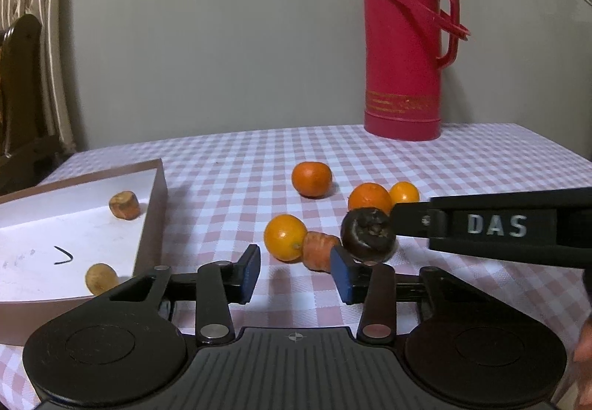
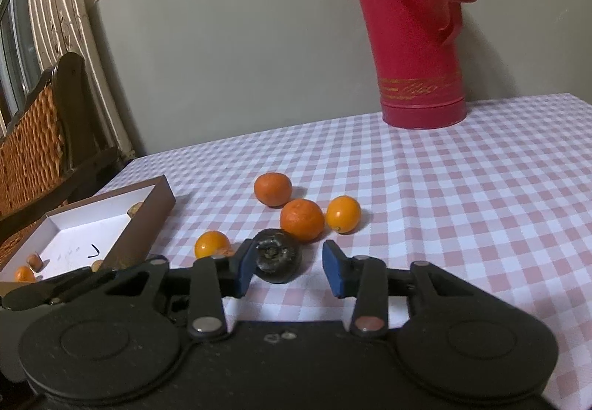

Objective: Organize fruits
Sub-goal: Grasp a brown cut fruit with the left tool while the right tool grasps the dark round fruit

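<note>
Several oranges lie on the checked tablecloth: one farthest back, two side by side, one nearest, touching a carrot piece. A dark round fruit sits between my right gripper's open fingers, against the left pad and clear of the right one. My right gripper is open. My left gripper is open and empty, low over the cloth in front of the carrot piece. The right gripper's finger reaches in from the right in the left wrist view.
A brown box with a white inside stands at the left, holding a carrot stub and a small yellowish fruit. A red thermos stands at the back. A wicker chair is left of the table.
</note>
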`<action>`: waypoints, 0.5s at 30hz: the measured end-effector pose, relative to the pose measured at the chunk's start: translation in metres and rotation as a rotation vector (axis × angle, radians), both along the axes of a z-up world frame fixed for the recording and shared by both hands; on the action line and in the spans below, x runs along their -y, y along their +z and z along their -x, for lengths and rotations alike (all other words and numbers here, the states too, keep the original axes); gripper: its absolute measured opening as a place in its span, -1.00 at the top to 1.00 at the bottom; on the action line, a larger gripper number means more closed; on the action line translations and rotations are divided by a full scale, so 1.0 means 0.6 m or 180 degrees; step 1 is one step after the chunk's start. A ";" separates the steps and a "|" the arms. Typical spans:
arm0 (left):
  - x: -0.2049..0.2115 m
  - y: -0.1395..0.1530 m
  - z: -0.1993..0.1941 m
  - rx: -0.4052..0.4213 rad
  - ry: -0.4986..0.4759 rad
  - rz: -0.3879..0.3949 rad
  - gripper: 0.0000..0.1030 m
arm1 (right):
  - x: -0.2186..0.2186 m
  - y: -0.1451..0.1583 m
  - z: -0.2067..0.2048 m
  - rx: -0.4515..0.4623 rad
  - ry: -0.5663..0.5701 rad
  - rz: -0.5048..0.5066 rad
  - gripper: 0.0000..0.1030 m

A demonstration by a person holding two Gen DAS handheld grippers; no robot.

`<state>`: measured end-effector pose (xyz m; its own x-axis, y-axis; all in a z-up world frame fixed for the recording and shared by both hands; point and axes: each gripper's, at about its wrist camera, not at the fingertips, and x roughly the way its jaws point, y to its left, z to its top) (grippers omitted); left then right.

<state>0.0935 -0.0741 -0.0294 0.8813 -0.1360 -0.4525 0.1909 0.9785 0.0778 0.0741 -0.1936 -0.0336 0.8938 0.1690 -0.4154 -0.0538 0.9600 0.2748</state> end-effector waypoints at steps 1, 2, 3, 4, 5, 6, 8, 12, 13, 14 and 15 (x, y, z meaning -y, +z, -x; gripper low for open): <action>0.001 -0.001 -0.001 -0.0006 -0.0001 -0.0004 0.20 | -0.001 -0.001 -0.004 -0.0011 0.0005 -0.0003 0.43; 0.003 -0.002 -0.002 -0.0009 -0.0002 -0.0007 0.21 | -0.002 -0.002 -0.009 -0.0018 0.0006 -0.0004 0.43; 0.004 -0.003 -0.003 -0.0014 -0.0008 -0.0008 0.21 | -0.003 -0.003 -0.013 -0.0027 0.0006 -0.0006 0.43; 0.006 -0.004 -0.004 -0.0019 -0.0013 -0.0008 0.26 | -0.003 -0.004 -0.018 -0.0048 0.0010 -0.0015 0.43; 0.007 -0.004 -0.006 -0.0026 -0.0005 -0.0010 0.36 | -0.003 -0.006 -0.021 -0.0063 0.0012 -0.0034 0.43; 0.007 -0.005 -0.007 -0.0028 -0.0009 -0.0001 0.38 | -0.002 -0.007 -0.024 -0.0074 0.0011 -0.0051 0.43; 0.010 -0.005 -0.008 -0.0019 -0.0012 -0.0002 0.38 | -0.003 -0.009 -0.029 -0.0084 0.0008 -0.0057 0.43; 0.014 -0.004 -0.008 0.0006 -0.0019 0.0002 0.38 | -0.006 -0.013 -0.036 -0.0103 0.0028 -0.0085 0.43; 0.014 -0.004 -0.008 0.0008 -0.0022 0.0009 0.38 | -0.007 -0.014 -0.038 -0.0105 0.0025 -0.0078 0.43; 0.015 -0.004 -0.009 0.0013 -0.0029 0.0010 0.38 | -0.008 -0.015 -0.041 -0.0114 0.0025 -0.0072 0.42; 0.016 -0.004 -0.009 0.0020 -0.0035 0.0004 0.38 | -0.009 -0.017 -0.045 -0.0142 0.0032 -0.0082 0.40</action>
<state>0.0988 -0.0838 -0.0316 0.8826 -0.1462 -0.4467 0.2012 0.9765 0.0778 0.1008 -0.1885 -0.0436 0.8727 0.1890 -0.4502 -0.0504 0.9520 0.3019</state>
